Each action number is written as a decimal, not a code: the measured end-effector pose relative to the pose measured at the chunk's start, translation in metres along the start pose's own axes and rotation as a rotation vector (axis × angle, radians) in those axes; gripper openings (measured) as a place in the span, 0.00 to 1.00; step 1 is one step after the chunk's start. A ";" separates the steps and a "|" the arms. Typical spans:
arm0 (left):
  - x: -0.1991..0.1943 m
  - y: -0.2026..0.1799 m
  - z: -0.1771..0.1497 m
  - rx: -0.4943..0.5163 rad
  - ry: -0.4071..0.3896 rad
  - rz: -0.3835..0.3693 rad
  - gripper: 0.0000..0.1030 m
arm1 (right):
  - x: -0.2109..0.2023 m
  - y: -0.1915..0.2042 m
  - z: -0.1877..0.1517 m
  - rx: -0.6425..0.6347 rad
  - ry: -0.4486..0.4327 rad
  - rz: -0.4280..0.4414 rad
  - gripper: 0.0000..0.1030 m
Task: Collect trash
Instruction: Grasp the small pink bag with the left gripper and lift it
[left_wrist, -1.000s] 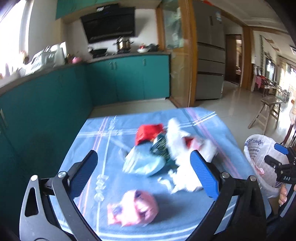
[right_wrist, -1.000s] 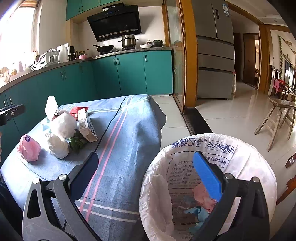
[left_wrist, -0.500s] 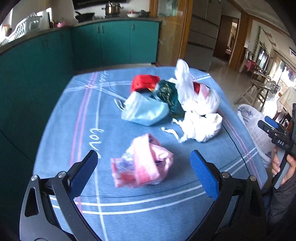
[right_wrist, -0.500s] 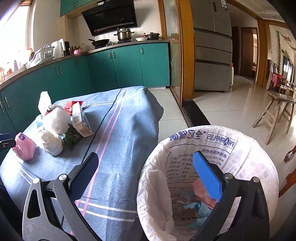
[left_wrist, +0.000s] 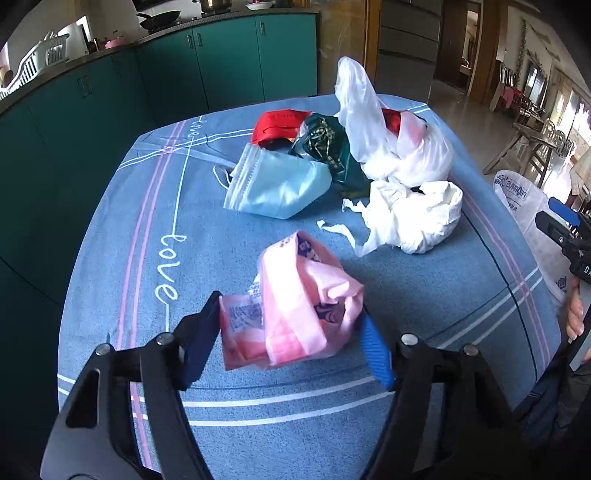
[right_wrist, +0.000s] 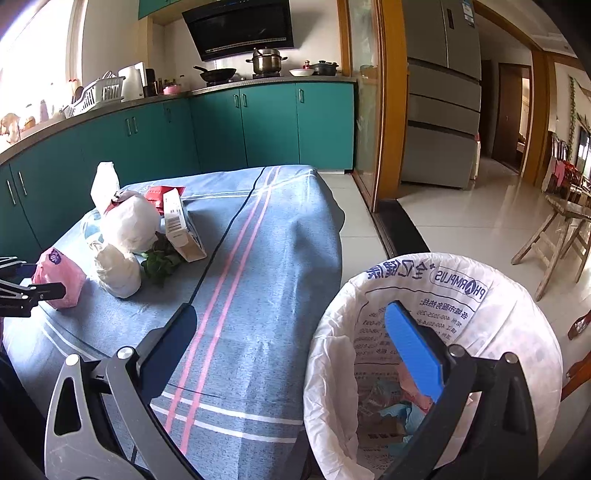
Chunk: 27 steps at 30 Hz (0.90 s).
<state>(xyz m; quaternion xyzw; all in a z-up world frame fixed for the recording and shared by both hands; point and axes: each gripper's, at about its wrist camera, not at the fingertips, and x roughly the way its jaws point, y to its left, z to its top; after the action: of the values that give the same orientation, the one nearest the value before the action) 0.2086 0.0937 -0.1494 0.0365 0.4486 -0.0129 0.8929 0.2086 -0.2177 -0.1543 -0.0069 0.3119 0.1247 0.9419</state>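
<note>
Left tool (left_wrist: 290, 332) had its two fingers pressed against either side of the pink wrapper (left_wrist: 295, 314), clamped on it at the near edge of the tabletop (left_wrist: 129, 258); wrapper seemed barely off the blue cloth, lift cannot be confirmed. Right tool (right_wrist: 295, 339) spread wide, empty, poised over the lined bin (right_wrist: 517, 302) off the table's right side. Beyond the wrapper, one crumpled white tissue (left_wrist: 413, 218), one blue face mask (left_wrist: 277, 184), one knotted white plastic bag (left_wrist: 388, 140), one dark green foil packet (left_wrist: 328, 147), one red packet (left_wrist: 277, 123); right view added one small carton (right_wrist: 181, 225). Bin already held a few scraps, pink and blue. Judged partway: one item in hand, six left on the cloth.
</note>
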 end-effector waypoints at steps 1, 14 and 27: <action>0.000 0.000 0.000 -0.001 -0.001 -0.004 0.67 | 0.000 0.000 0.000 0.000 0.001 -0.001 0.97; -0.013 0.003 0.005 -0.019 -0.068 -0.005 0.66 | 0.005 0.002 -0.002 -0.011 0.017 -0.011 0.97; -0.025 0.009 0.006 -0.040 -0.118 0.017 0.65 | 0.009 0.005 -0.004 -0.025 0.031 -0.016 0.97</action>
<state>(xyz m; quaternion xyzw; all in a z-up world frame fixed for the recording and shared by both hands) 0.1988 0.1019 -0.1258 0.0214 0.3948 0.0015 0.9185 0.2117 -0.2110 -0.1623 -0.0230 0.3247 0.1209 0.9378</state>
